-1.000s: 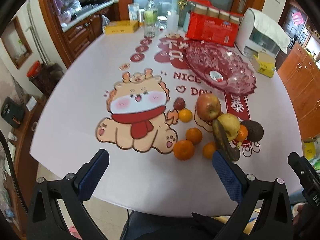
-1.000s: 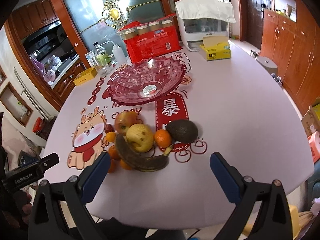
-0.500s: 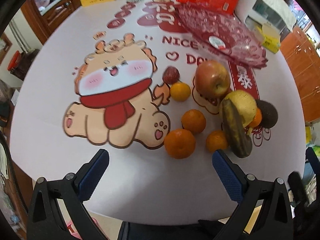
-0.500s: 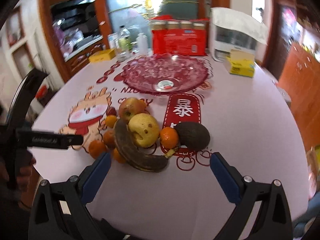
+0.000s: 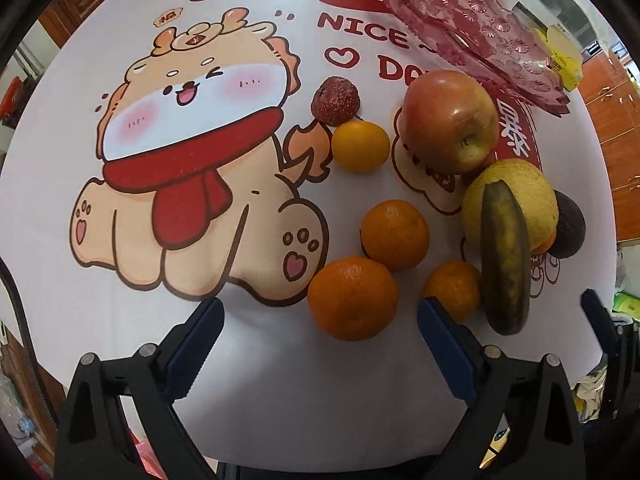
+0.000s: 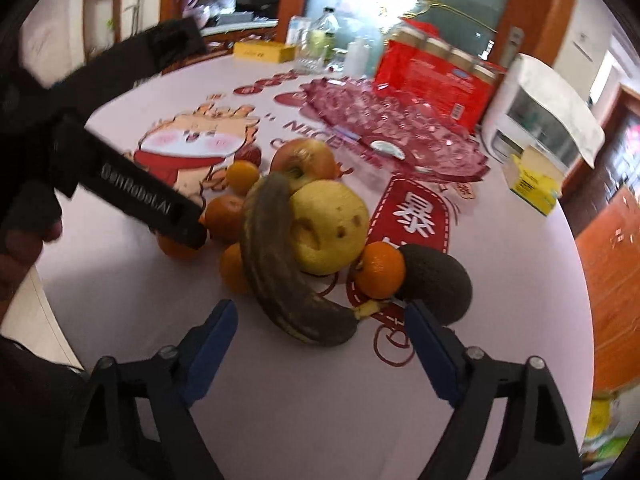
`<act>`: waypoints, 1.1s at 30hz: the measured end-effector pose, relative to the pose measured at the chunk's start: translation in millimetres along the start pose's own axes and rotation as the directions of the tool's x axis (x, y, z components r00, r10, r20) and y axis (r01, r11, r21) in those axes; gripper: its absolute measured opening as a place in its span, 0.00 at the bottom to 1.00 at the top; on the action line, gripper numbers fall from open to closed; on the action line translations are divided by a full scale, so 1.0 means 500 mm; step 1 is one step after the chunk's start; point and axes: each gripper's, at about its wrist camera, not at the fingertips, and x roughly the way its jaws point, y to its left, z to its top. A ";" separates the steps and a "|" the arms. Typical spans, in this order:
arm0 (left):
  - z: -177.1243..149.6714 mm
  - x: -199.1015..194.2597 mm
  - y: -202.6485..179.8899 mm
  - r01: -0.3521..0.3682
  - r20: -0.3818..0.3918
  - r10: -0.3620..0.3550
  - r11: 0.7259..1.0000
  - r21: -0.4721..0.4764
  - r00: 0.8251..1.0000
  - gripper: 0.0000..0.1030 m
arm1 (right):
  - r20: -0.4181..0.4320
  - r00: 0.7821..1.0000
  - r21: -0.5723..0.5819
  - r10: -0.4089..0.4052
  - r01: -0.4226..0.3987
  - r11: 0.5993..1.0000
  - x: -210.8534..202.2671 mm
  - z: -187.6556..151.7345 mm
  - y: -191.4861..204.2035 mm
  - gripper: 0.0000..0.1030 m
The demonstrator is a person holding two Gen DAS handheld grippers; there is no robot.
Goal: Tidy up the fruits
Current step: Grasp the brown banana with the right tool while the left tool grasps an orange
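- Hovering wide open, left gripper [image 5: 320, 322], nearest tangerine [image 5: 353, 298] just ahead on table [image 5: 280, 400].
- Gaping too, right gripper [image 6: 322, 322], by blackened banana [image 6: 276, 264].
- Best centred, then squeezed gently; glass bowl [image 6: 400, 128] beyond.

smooth matt tablecloth [image 5: 280, 400] printed with a flat cartoon dragon [image 5: 192, 168]. glossy waxy skin on the red apple [image 5: 450, 120]. finely pebbled, faintly shiny peel on the nearest orange [image 5: 352, 298]. dull, leathery brown-black skin on the overripe banana [image 5: 504, 256]. matt yellow, pitted skin on the pear-like fruit [image 6: 328, 228]. rough, dark, matt avocado [image 6: 436, 284]. wrinkled, dusty red dried fruit [image 5: 335, 100]. clear pink cut-pattern bowl [image 6: 392, 132], glassy and sparkling; glass or plastic, hard to tell. matt black plastic gripper frames with ridged blue pads [image 5: 444, 344], small metal screws. glossy red wrapping on the boxed jars [image 6: 432, 76]. polished reddish wood cabinets [image 5: 616, 128].
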 end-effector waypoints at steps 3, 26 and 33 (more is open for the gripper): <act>0.008 0.016 0.000 0.005 -0.017 -0.005 1.000 -0.008 1.000 0.89 | -0.016 1.000 -0.037 0.017 -0.017 0.999 0.021 0.000 0.010 0.73; 0.041 0.055 -0.022 0.035 -0.044 -0.035 0.999 0.011 0.998 0.55 | -0.031 0.999 -0.210 -0.016 0.010 0.978 0.067 0.025 0.059 0.35; 0.038 0.050 -0.030 0.065 -0.036 -0.065 0.998 0.004 0.997 0.43 | -0.034 0.998 -0.138 0.048 -0.052 0.989 0.055 0.034 0.043 0.34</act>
